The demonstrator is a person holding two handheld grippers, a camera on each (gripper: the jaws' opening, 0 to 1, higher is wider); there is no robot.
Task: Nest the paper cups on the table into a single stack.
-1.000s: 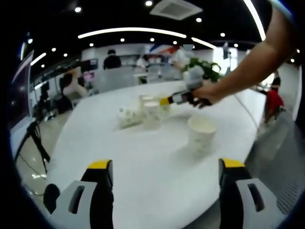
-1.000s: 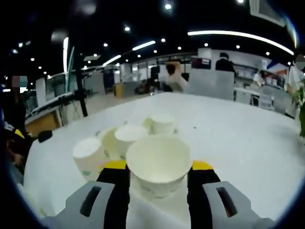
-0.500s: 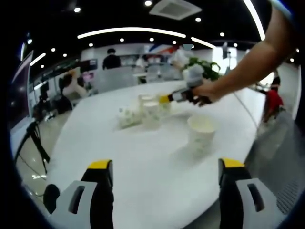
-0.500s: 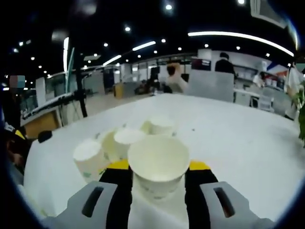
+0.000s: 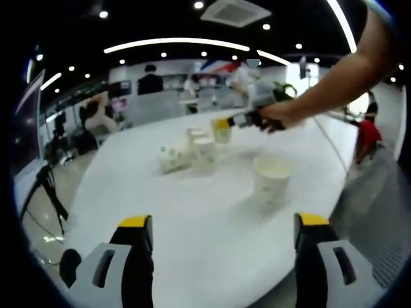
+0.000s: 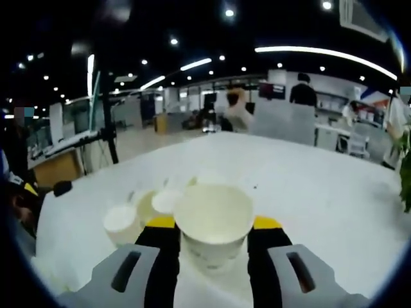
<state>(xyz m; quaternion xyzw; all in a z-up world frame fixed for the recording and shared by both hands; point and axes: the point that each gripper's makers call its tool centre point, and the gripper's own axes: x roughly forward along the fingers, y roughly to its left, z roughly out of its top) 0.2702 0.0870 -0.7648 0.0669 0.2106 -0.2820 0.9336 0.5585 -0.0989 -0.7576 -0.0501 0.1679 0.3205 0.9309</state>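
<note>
Right gripper view: my right gripper is closed on a paper cup, upright and mouth-up, with a jaw pressed to each side of its wall. Compared with a second ago the cluster of cups on the white table sits lower and smaller behind the held cup, and the cup that stood just past its rim is now mostly hidden by it, so I judge that I have lifted the cup clear of the table. That suggests the pick is done and the carry to a nesting spot comes next. In the left gripper view the same cup hangs in the right gripper above the cluster, where before it was level with those cups. A single larger cup stands apart from the cluster, nearer to me and off to its right. My left gripper is spread wide and empty, low over the near edge of the table, well short of the cluster, which lies ahead between its jaws.
</note>
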